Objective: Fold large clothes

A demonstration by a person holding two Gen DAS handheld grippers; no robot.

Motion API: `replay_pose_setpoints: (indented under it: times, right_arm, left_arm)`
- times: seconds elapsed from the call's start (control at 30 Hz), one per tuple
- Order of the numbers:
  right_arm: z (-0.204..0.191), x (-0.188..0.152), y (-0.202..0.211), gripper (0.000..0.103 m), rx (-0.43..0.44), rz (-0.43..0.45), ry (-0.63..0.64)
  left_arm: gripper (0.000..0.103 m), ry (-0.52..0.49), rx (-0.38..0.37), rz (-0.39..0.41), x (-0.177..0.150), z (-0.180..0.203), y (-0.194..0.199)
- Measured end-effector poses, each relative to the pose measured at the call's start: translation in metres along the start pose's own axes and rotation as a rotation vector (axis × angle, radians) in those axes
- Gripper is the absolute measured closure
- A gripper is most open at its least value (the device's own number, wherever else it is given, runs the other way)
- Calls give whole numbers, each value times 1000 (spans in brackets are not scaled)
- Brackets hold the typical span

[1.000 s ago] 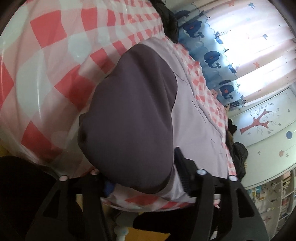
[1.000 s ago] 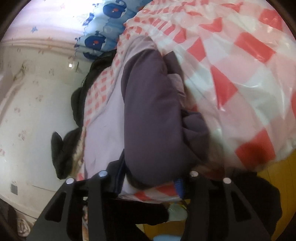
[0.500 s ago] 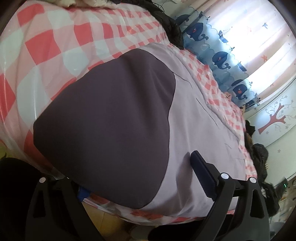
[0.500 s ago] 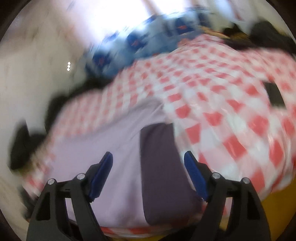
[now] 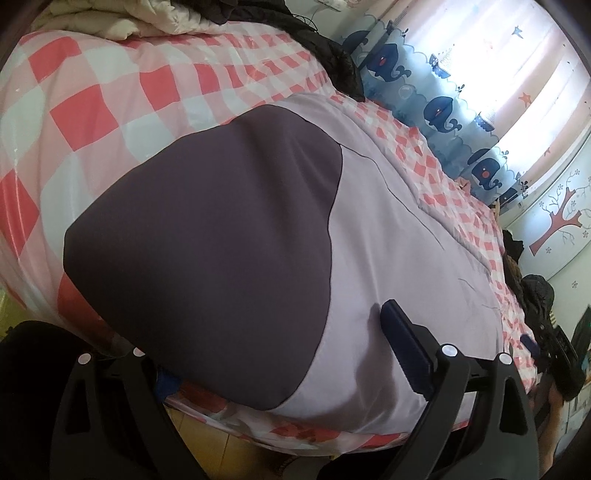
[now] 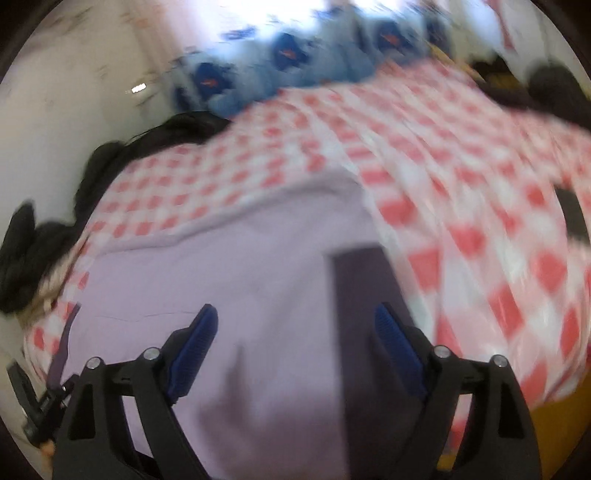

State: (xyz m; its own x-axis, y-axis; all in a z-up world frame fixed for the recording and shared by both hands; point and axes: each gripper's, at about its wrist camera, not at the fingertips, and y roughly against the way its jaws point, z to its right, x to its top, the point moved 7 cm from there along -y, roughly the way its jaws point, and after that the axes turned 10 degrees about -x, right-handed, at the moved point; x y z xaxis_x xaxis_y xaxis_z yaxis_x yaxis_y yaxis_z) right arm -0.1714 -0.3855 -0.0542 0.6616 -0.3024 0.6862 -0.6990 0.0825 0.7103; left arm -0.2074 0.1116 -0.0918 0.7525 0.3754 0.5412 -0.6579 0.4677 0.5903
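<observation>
- Two grippers over one garment (image 5: 388, 229), spread flat on a bed (image 5: 92, 110) under a red-and-white checked cover
- Garment lilac, with a dark grey-purple panel (image 5: 207, 240) laid over its near part, reaching close to the bed's near edge
- Left gripper (image 5: 273, 354) spread wide, jaws having just been opening; dark panel lying in the gap between the fingers, not pinched
- Blue pad of one left finger (image 5: 404, 350) clear to see, hovering above lilac cloth; other finger mostly hidden behind the panel's edge
- Right gripper (image 6: 295, 347) likewise wide apart, jaws just opened further, nothing clamped; lilac cloth and a strip of the dark panel (image 6: 369, 295) seen between the blue pads
- Right wrist view smeared by motion, so fine detail lost
- Garment (image 6: 221, 266) in that view well inside the checked cover, far edge slightly rumpled
- Dark clothing heaped at the far side of the bed (image 5: 325, 51), pale bedding (image 5: 110, 18) bunched at the far corner
- Blue whale-print curtain (image 5: 436, 107) beyond the bed, bright window behind
- Wall with a red tree decal (image 5: 557, 221) off to the side
- Yellowish floor (image 5: 221, 443) showing below the bed's edge
</observation>
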Motion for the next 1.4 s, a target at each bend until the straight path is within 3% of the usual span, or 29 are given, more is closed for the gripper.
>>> replay_pose_setpoints:
  times: [0.1,0.13,0.17,0.3,0.43,0.57,0.7,0.83,0.93,1.03,1.1,1.23,1.33,1.4]
  right_arm:
    - [-31,-10,-32,14,-50,-62,139]
    - [-37,-27,-58,13,-75,-186,179]
    - [-39,-30,-65,12,-87,-195,182]
    - [-64,-5,-42,12,-16,-45,145]
    - [-113,31,-59,12,-35,6,255]
    - [-148,41,-107,12,-77,-39,321]
    - [-151,8,-172,9,-149,-200,373]
    - [-154,23,-149,9,-94,-138,314]
    - [-168,39,-145,9,-128,-83,364]
    - [-175,26,-182,7,-203,-170,448]
    - [-178,18,-197,7,-212,-221,475]
    - [-177,23,-143,7,-141,-161,500]
    - [-162,-13,-101,7,-147,-153,553]
    - [-156,-46,-106,7,-150,-168,577]
  left_arm:
    - [13,3,0,2,0,2,0]
    - [12,5,-3,0,0,1,-1]
    - [12,4,-4,-3,0,0,-1]
    - [12,3,-7,-6,0,-2,-3]
    - [10,22,-25,-6,0,-4,-4]
    - [10,139,-95,6,4,-25,0]
    - [10,182,-123,29,13,-37,4]
    - [10,224,-149,5,16,-42,-3]
    - [10,254,-167,3,14,-42,-7]
    - [10,269,-214,8,16,-37,-12]
    - [10,266,-203,0,18,-33,-15]
    - [11,262,-228,7,21,-32,-18]
    - [20,252,-235,29,22,-32,-20]
    - [32,230,-249,47,25,-23,-22]
